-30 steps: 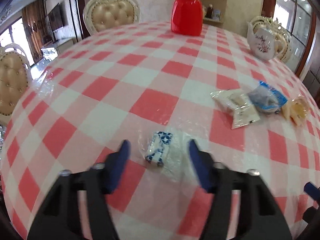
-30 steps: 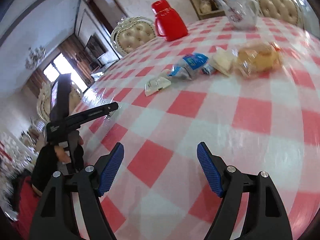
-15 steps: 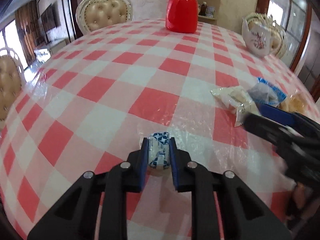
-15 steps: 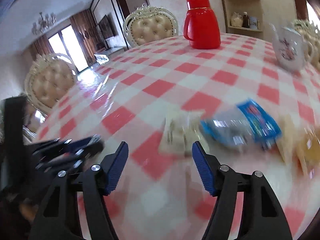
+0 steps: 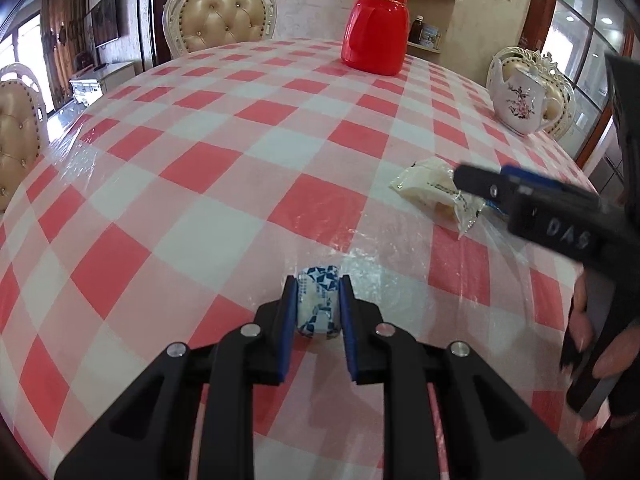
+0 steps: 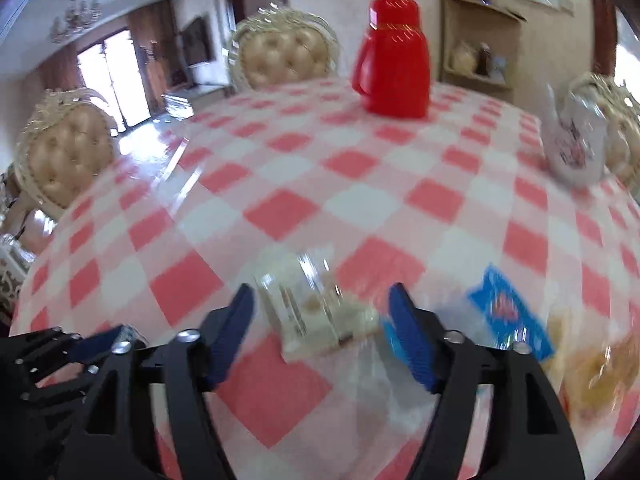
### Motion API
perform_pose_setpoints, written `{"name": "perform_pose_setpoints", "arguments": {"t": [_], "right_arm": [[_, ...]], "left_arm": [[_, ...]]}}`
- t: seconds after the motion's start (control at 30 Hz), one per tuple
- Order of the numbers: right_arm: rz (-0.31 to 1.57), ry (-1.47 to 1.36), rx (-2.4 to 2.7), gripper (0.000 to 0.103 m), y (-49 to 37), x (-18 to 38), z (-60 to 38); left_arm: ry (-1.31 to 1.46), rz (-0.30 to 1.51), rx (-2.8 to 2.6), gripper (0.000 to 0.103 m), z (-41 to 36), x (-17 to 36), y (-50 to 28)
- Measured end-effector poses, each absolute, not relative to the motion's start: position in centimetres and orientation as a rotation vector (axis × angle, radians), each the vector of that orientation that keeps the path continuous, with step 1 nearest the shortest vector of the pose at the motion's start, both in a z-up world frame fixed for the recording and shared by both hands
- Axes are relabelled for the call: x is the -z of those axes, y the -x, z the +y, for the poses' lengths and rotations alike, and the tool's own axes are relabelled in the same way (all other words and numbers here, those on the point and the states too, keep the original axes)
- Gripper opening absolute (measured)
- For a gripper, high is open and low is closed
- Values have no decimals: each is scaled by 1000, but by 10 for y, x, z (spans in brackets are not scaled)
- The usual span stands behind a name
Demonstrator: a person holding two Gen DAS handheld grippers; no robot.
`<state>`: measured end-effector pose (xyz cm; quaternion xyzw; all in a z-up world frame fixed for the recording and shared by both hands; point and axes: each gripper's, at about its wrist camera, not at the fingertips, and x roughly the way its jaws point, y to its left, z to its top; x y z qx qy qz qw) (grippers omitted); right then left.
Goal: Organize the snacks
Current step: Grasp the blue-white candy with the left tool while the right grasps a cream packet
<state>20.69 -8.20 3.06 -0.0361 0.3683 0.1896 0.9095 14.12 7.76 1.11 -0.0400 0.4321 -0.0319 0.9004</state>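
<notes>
My left gripper [image 5: 318, 284] is shut on a small blue-and-white wrapped candy [image 5: 319, 304], held at the tablecloth near the front edge. My right gripper [image 6: 322, 300] is open and sits over a clear-wrapped pale biscuit packet [image 6: 316, 316], its fingers either side of it. That packet also shows in the left wrist view [image 5: 430, 192], partly hidden by the right gripper [image 5: 496, 184]. A blue-and-clear snack bag [image 6: 508, 312] and a yellowish wrapped bun [image 6: 600, 364] lie to the right of the packet.
A red thermos jug [image 5: 376, 36] stands at the far side of the red-and-white checked table [image 5: 224, 152]. A white floral teapot [image 5: 518, 100] stands at the back right. Cream upholstered chairs [image 5: 222, 20] surround the table.
My left gripper closed on the blue-and-white candy. My right gripper swung from the table's right side to over the clear biscuit packet.
</notes>
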Motion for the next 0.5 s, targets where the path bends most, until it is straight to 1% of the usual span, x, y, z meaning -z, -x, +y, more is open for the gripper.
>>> {"name": "perform_pose_setpoints", "arguments": {"t": [0.17, 0.2, 0.23, 0.27, 0.3, 0.33, 0.37, 0.4, 0.47, 0.5], "right_arm": [[833, 164, -448, 79, -229, -11, -60], [868, 188, -462, 77, -233, -5, -53], [890, 213, -461, 65, -235, -2, -48], [885, 217, -464, 59, -233, -2, -46], [885, 211, -471, 46, -231, -3, -47], [897, 217, -461, 43, -227, -6, -47], [898, 229, -449, 42, -222, -6, -48], [889, 237, -437, 41, -216, -8, -50], [857, 149, -450, 41, -202, -21, -64], [851, 107, -453, 41, -196, -24, -70]], "left_arm": [[77, 895, 67, 22, 77, -11, -142], [74, 895, 66, 22, 76, -11, -143], [71, 895, 66, 23, 76, -11, -143], [68, 895, 67, 24, 75, -11, -143], [67, 895, 71, 26, 75, -11, -143], [69, 895, 76, 27, 75, -11, -143], [74, 895, 80, 27, 75, -11, -144], [79, 895, 81, 27, 76, -11, -144], [84, 894, 87, 29, 76, -11, -144], [83, 894, 91, 31, 75, -11, -144]]}}
